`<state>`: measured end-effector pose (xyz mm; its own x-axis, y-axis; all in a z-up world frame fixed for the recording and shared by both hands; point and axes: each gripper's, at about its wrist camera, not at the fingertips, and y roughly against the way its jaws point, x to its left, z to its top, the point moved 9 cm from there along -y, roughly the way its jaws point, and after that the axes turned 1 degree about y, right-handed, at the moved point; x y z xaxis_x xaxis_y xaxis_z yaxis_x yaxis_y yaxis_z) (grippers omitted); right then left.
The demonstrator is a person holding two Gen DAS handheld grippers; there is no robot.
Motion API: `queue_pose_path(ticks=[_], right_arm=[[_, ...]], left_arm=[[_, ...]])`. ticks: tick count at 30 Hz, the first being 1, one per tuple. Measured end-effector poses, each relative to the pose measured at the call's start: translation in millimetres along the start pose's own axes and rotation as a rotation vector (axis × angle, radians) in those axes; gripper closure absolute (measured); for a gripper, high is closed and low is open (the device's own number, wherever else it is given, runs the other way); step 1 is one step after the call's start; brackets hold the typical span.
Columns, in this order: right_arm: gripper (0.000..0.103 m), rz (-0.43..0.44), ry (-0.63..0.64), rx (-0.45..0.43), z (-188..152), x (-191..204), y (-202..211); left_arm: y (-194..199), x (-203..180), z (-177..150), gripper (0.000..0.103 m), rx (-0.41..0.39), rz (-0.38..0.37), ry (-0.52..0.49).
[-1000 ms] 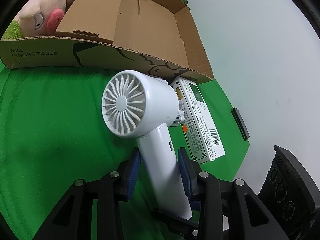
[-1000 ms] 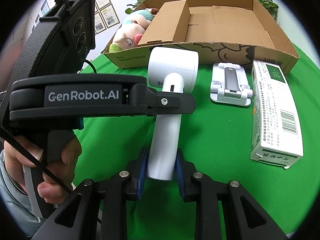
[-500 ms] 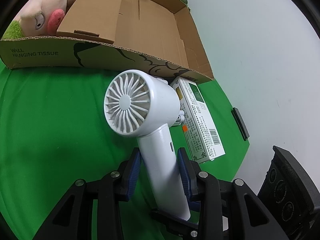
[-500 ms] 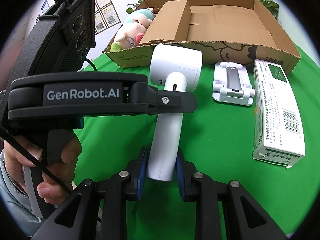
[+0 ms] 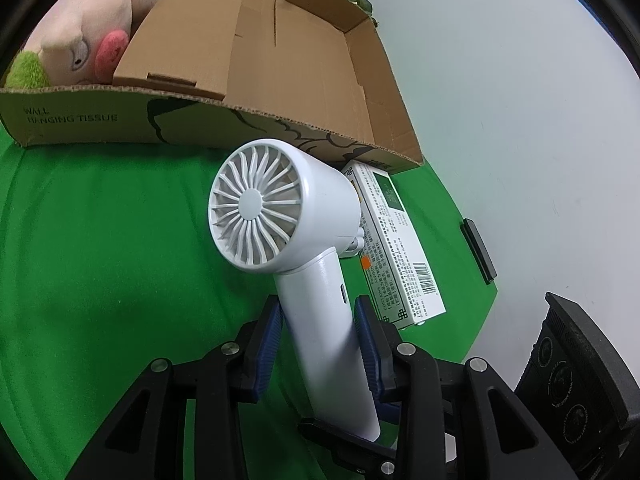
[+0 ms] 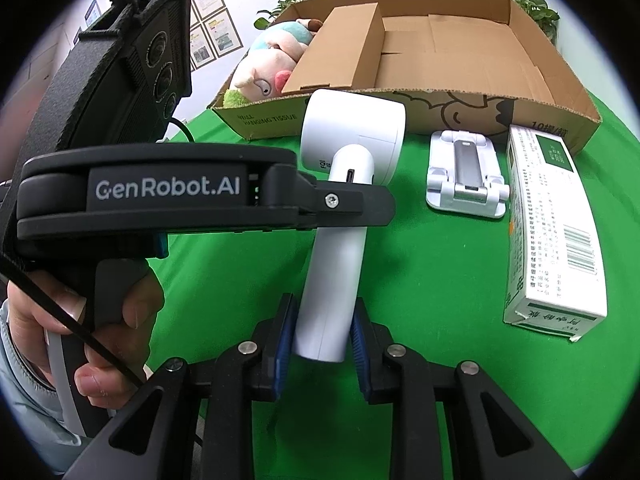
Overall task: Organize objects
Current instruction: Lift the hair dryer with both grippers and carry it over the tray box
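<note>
Both the left hand-held gripper and right hand-held gripper clamp the white handheld fan's handle above the table.

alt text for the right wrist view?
Right tongs grip the handle of a white handheld fan, with the left tongs across it. Beyond, on green cloth: a phone stand, a carton, a cardboard box.

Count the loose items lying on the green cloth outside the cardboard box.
2: the white phone stand just before the box's front wall, and the long white-and-green carton to its right. The handheld fan is gripped, not lying loose. Others may be hidden.
</note>
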<state>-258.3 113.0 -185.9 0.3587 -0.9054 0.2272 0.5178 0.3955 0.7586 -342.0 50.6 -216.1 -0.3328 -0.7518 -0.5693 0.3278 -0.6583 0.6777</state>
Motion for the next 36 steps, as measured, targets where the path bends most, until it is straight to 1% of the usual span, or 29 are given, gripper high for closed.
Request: queue_pose_path(ticks=[5, 8, 14, 17, 18, 19, 21, 22, 23, 25, 31, 36], right_arm=[[0.078, -0.008, 0.011, -0.038, 11, 5, 8], [0.078, -0.014, 0.024, -0.073, 23, 8, 16], [0.078, -0.042, 0.061, -0.163, 64, 14, 34], [0.078, -0.049, 0.072, -0.205, 84, 10, 47], [0.078, -0.053, 0.075, -0.215, 95, 9, 46], [0.078, -0.057, 0.077, -0.225, 114, 12, 34], [0.078, -0.063, 0.082, -0.245, 138, 12, 30], [0.078, -0.066, 0.083, -0.254, 152, 6, 28], [0.078, -0.067, 0.083, -0.260, 176, -19, 27], [0.078, -0.071, 0.083, -0.271, 184, -34, 16], [0.078, -0.067, 0.074, -0.276, 213, -58, -2], [0.078, -0.041, 0.052, -0.249, 220, -52, -11]], left_arm=[[13, -11, 15, 0.070, -0.041, 0.002, -0.036], [23, -20, 31, 0.070, -0.070, 0.000, -0.060], [49, -43, 73, 0.070, -0.149, 0.012, -0.143], [59, -53, 95, 0.070, -0.179, 0.019, -0.180], [62, -57, 102, 0.070, -0.189, 0.017, -0.190], [65, -60, 111, 0.070, -0.196, 0.016, -0.199], [68, -65, 126, 0.070, -0.205, 0.019, -0.216], [71, -67, 138, 0.070, -0.209, 0.020, -0.225], [72, -70, 147, 0.070, -0.214, 0.020, -0.234], [73, -73, 161, 0.070, -0.220, 0.020, -0.242], [64, -71, 206, 0.070, -0.219, 0.027, -0.242], [45, -54, 230, 0.070, -0.195, 0.048, -0.221]])
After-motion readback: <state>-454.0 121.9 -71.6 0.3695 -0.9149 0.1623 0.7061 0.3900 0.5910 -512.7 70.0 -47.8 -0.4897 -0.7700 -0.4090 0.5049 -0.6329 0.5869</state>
